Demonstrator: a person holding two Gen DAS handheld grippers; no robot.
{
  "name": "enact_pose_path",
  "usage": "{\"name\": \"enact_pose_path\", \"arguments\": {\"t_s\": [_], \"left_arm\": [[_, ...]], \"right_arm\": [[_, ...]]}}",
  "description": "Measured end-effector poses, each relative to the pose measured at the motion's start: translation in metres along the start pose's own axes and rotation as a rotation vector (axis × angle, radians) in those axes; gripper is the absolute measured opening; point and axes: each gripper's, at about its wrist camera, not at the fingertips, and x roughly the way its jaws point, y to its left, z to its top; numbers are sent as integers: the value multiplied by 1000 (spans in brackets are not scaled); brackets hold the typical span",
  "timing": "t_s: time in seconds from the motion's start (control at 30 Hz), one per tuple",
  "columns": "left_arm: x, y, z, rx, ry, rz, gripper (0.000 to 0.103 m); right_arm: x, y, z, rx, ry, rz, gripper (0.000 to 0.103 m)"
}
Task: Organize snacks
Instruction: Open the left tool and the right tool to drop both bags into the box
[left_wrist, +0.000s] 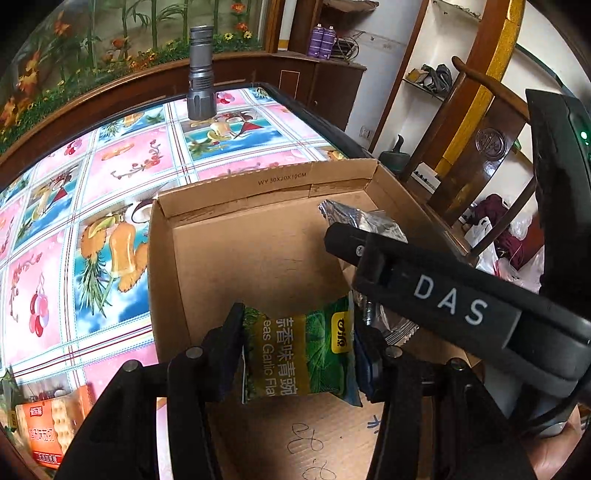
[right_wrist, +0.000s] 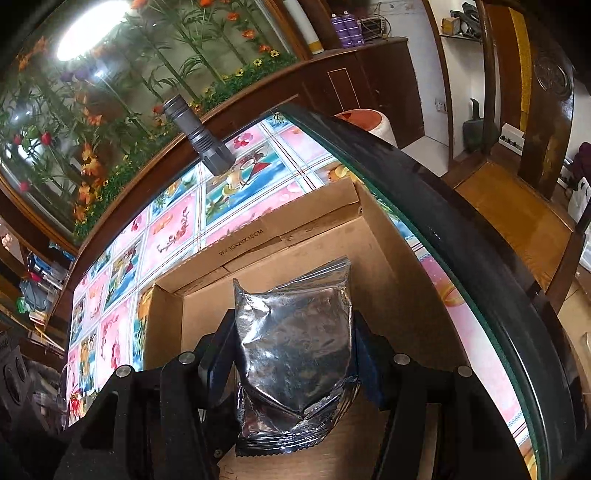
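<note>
A shallow open cardboard box (left_wrist: 236, 184) stands on the table, also in the right wrist view (right_wrist: 314, 210). My left gripper (left_wrist: 299, 354) is shut on a green garlic-pea snack packet (left_wrist: 299, 358) and holds it over the box's near part. My right gripper (right_wrist: 293, 354) is shut on a silver foil snack packet (right_wrist: 295, 339) and holds it over the box's right side. In the left wrist view the right gripper's body crosses the right half and the foil packet (left_wrist: 365, 218) pokes out beyond it.
The table has a colourful fruit-pattern cloth (left_wrist: 122, 166) under glass. A grey flashlight (left_wrist: 201, 74) stands upright at the far edge; it also shows in the right wrist view (right_wrist: 199, 140). An orange snack pack (left_wrist: 48, 424) lies at the near left. A wooden chair (right_wrist: 517, 206) stands right of the table.
</note>
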Motion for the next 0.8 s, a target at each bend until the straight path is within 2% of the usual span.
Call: {"name": "enact_pose_path", "arguments": {"t_s": [0.3, 0.5, 0.57, 0.8], "left_arm": [[3, 4, 1, -20, 19, 0, 55], [-2, 2, 1, -16, -13, -11, 69], [-5, 1, 1, -14, -28, -5, 72], [-34, 6, -10, -38, -80, -12, 72]], "right_arm": [[5, 1, 0, 6, 20, -3, 63], [1, 1, 0, 12, 12, 10, 63], [-3, 0, 1, 18, -4, 20, 63], [-24, -5, 5, 49, -88, 40, 63]]}}
